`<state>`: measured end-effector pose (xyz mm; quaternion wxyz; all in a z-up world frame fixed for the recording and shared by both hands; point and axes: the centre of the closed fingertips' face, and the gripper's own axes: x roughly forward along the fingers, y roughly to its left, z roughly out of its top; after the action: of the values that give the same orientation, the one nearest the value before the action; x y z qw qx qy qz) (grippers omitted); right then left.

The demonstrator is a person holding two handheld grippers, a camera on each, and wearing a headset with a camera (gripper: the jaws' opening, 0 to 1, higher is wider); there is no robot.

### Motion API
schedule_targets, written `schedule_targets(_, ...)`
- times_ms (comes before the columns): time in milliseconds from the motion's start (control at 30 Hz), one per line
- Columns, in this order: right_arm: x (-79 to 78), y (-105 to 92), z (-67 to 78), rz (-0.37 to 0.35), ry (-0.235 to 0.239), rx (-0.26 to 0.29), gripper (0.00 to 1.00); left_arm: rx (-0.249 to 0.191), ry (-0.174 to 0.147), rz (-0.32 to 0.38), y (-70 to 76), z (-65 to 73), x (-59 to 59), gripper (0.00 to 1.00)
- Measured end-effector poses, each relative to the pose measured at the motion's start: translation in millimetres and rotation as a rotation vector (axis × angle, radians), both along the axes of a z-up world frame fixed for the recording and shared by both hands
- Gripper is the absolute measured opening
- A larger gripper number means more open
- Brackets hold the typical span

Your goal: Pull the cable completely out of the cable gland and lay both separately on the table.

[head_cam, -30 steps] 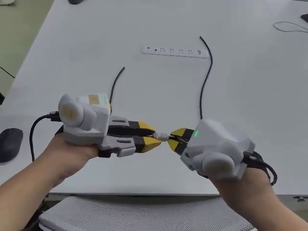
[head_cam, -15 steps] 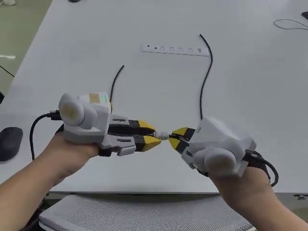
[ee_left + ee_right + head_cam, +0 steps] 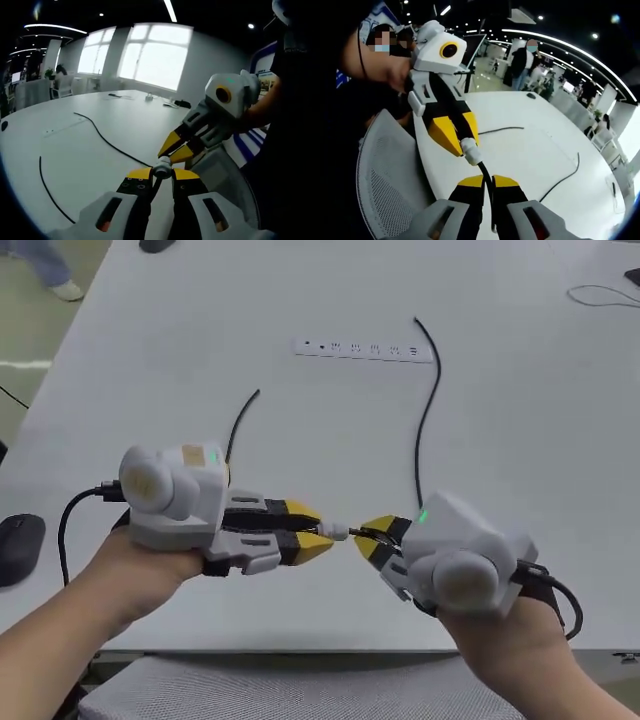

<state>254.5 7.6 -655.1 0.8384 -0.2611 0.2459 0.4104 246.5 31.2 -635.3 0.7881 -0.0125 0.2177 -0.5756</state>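
Yellow fingertips nose to nose over the near edge of the white table: the left gripper and the right gripper point straight at each other, almost touching. Caught between them is the white cable gland. The left fingers are pinched narrow on it, one tip on either side of its body, and its round end pokes out just past those tips toward the right gripper.

Out of that end comes the black cable, and it goes straight in between the right fingers. They are drawn in tight on it, clamping the cable just beyond the gland, with only a short bare stretch between the two sets of tips. So the cable is seated in the gland, each gripper with its own piece in its grasp.

Behind the right fingers the cable reappears past the gripper body. It trails away across the table in a long, gentle curve, and its free end lies close to the right end of a white power strip. Beyond the left fingers a second, shorter black cable lies loose on the table, apart from both grippers. Far out to the left of the left gripper sits a dark mouse.
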Motion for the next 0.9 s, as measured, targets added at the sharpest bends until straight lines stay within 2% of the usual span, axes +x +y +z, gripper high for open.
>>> schedule_targets(200,2.0,-1.3,-1.6,-0.007,0.005,0.002,0.0,0.004,-0.001,0.0,0.4,-2.5,2.8,0.15)
schedule_targets(233,3.2,-5.0,-3.9,-0.015,0.007,-0.018,0.0,0.007,-0.005,0.003,1.9,-3.5,4.3,0.15)
schedule_targets(333,8.1,-13.8,-3.6,-0.049,0.028,0.003,0.0,-0.01,0.001,0.011,5.4,0.8,5.5,0.15)
schedule_targets(500,11.0,-23.4,-10.8,-0.076,0.042,-0.004,0.0,-0.016,-0.002,0.01,4.0,3.3,4.8,0.15)
schedule_targets(633,14.5,-35.7,-21.5,-0.172,0.107,0.036,0.0,-0.021,-0.001,0.01,2.4,3.7,3.8,0.15)
schedule_targets(733,16.2,-44.1,-30.3,-0.207,0.125,0.027,0.0,-0.021,0.0,0.008,1.5,2.7,2.0,0.15)
schedule_targets(867,16.2,-49.9,-37.7,-0.297,0.194,0.092,0.0,-0.028,0.007,0.005,-0.1,1.6,0.6,0.15)
schedule_targets(900,16.3,-49.7,-38.6,-0.301,0.199,0.098,0.0,-0.027,0.008,0.004,-1.1,1.2,0.1,0.15)
